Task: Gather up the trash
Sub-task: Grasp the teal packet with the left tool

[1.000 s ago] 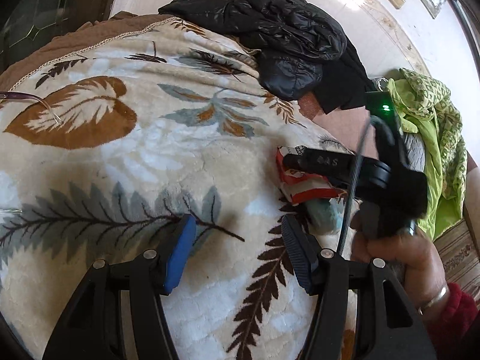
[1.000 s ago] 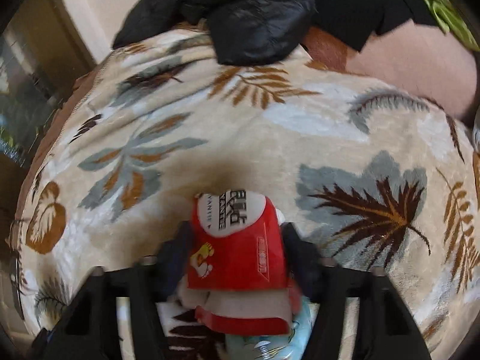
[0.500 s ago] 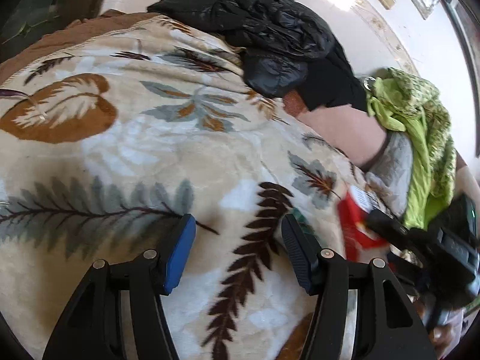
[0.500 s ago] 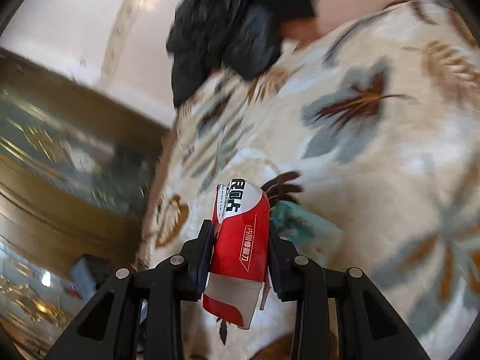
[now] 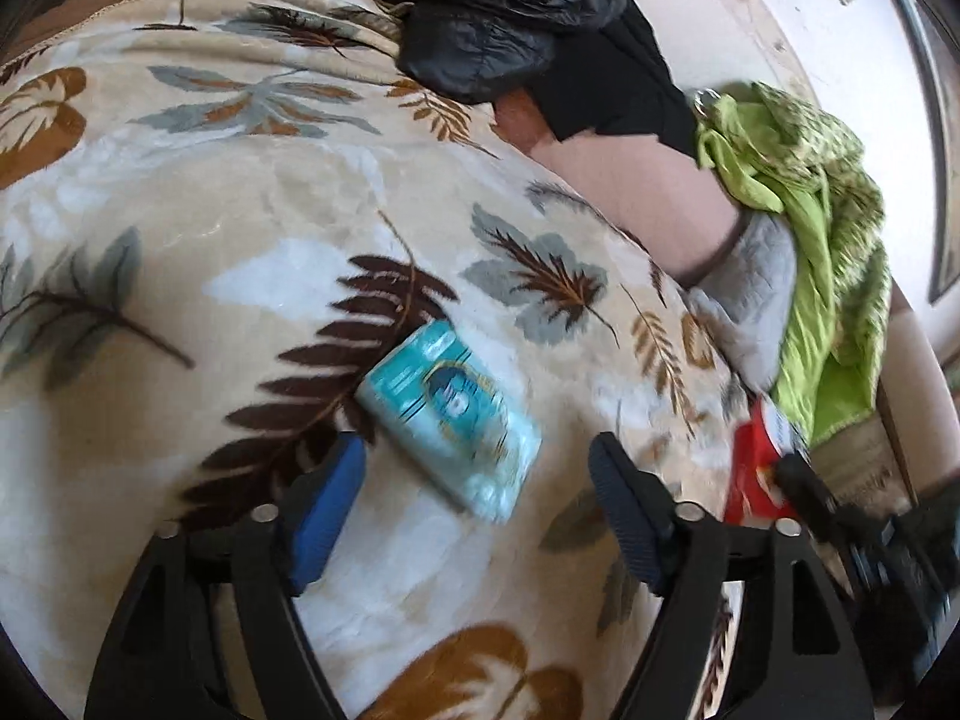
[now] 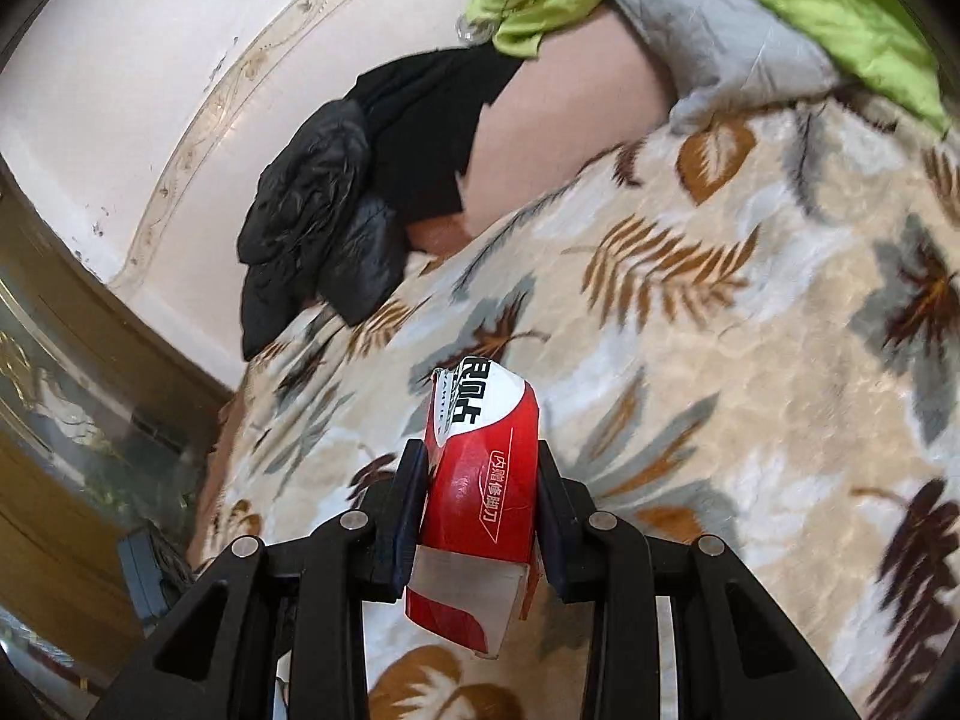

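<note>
Red and white, the flattened carton (image 6: pixel 480 516) sits clamped between the jaws of the right gripper (image 6: pixel 480 480), which press on its two sides; its white printed end sticks out past the fingertips and its torn end hangs back toward the camera, clear of the leaf-patterned blanket (image 6: pixel 750 420) below. The left gripper (image 5: pixel 477 480) stands wide apart and holds nothing, its blue pad (image 5: pixel 327 516) and dark pad on either side of bare blanket. A teal packet (image 5: pixel 450 414) lies flat on the blanket just ahead of those open jaws, between them but nearer the blue pad, not touching either as far as can be seen.

Only the left wrist view shows the packet; it also catches the red carton (image 5: pixel 753 468) at its right edge, blurred, with the right gripper behind it. Only the right wrist view shows the print on the carton and a wood-and-glass cabinet (image 6: pixel 66 420) beside the bed. Both show a black jacket (image 5: pixel 498 6) and a green cloth (image 5: pixel 828 222) at the far side.
</note>
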The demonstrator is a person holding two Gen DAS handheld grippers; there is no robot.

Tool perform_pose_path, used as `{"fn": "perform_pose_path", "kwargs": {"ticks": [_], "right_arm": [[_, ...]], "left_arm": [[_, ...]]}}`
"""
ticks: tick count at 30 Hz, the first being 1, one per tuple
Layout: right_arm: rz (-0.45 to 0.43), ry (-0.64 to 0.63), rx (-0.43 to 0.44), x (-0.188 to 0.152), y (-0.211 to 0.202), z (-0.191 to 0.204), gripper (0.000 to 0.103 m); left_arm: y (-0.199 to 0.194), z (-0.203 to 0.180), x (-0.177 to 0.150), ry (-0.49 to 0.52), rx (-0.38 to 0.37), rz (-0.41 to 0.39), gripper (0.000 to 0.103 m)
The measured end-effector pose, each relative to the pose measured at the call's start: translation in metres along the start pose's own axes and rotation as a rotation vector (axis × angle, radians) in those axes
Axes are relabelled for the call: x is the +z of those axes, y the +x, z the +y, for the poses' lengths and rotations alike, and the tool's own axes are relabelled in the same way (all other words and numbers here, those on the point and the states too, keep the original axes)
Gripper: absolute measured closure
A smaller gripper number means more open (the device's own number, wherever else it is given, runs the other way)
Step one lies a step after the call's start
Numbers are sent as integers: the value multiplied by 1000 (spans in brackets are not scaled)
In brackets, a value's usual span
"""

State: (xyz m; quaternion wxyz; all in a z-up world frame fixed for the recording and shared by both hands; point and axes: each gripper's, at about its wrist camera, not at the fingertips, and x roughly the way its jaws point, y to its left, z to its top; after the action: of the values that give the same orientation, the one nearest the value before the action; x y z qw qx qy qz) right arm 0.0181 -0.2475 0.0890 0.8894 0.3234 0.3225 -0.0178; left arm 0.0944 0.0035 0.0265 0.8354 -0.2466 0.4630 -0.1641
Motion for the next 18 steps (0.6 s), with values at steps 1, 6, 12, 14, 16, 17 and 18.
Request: {"fn": "perform_pose_path", "kwargs": {"ticks": [1, 6, 12, 14, 16, 17, 18], "right_arm": [[-7, 5, 1, 2, -2, -3, 67], [-3, 17, 27, 4, -9, -9, 67], [-2, 4, 31, 4, -12, -11, 67], [2, 5, 29, 4, -11, -11, 67], [4, -1, 25, 3, -11, -9, 67], [7, -6, 24, 2, -11, -7, 67], [9, -12, 22, 1, -11, -5, 67]], "left_arm": [[7, -7, 1, 12, 33, -5, 21], [36, -22, 4, 111, 188, -18, 20], [40, -17, 10, 212, 262, -43, 58], [35, -14, 11, 206, 250, -50, 68], [29, -14, 9, 214, 228, -66, 74], [26, -16, 7, 218, 212, -68, 77], [25, -19, 5, 226, 196, -67, 79]]}}
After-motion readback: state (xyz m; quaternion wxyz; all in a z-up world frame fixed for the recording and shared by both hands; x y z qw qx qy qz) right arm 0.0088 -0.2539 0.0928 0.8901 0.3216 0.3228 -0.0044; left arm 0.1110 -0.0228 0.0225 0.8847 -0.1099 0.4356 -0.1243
